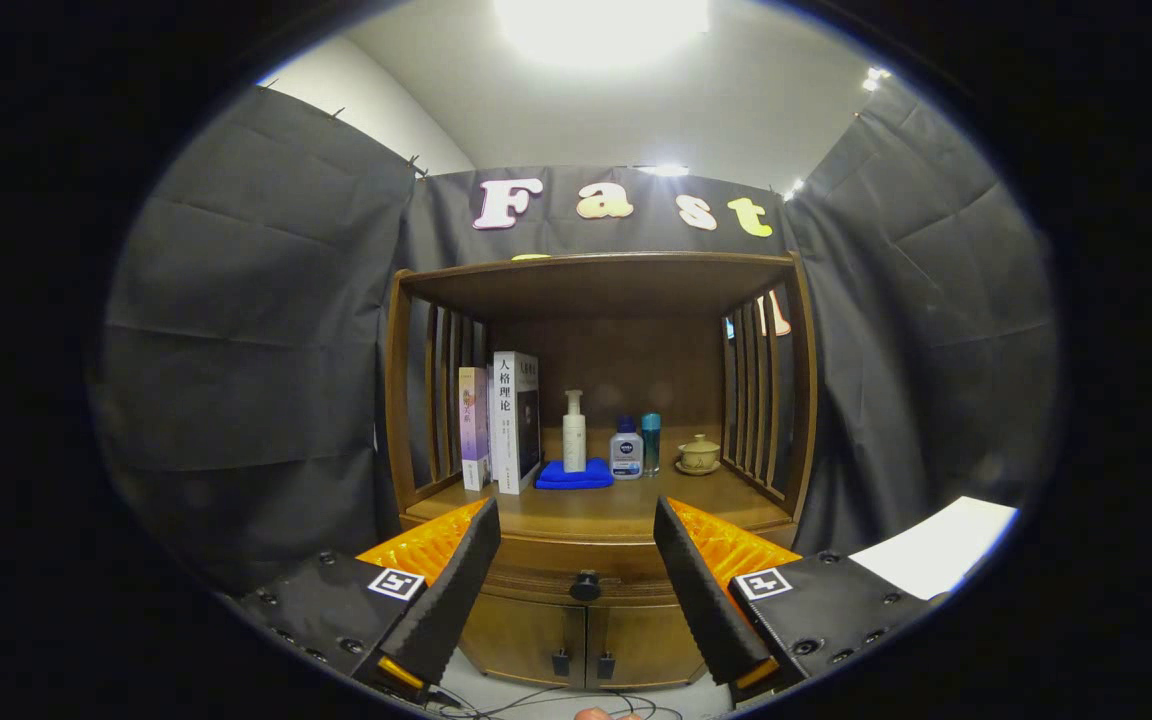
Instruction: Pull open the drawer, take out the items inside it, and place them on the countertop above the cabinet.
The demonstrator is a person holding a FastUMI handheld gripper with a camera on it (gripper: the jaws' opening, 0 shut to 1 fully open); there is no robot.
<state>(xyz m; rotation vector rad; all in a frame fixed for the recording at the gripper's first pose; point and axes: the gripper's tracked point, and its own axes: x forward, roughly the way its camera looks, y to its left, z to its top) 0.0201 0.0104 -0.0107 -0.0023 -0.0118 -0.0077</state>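
A brown wooden cabinet stands ahead of me against the black cloth wall. Its drawer sits closed under the countertop, with a dark round knob at its middle. My gripper is open, its two black fingers spread wide, some way short of the cabinet. The knob shows between the fingers, a little below their tips. Nothing is held. The drawer's contents are hidden.
On the countertop stand two books at the left, a white pump bottle on a folded blue cloth, two small bottles and a lidded teacup. Two lower doors sit under the drawer. Cables lie on the floor.
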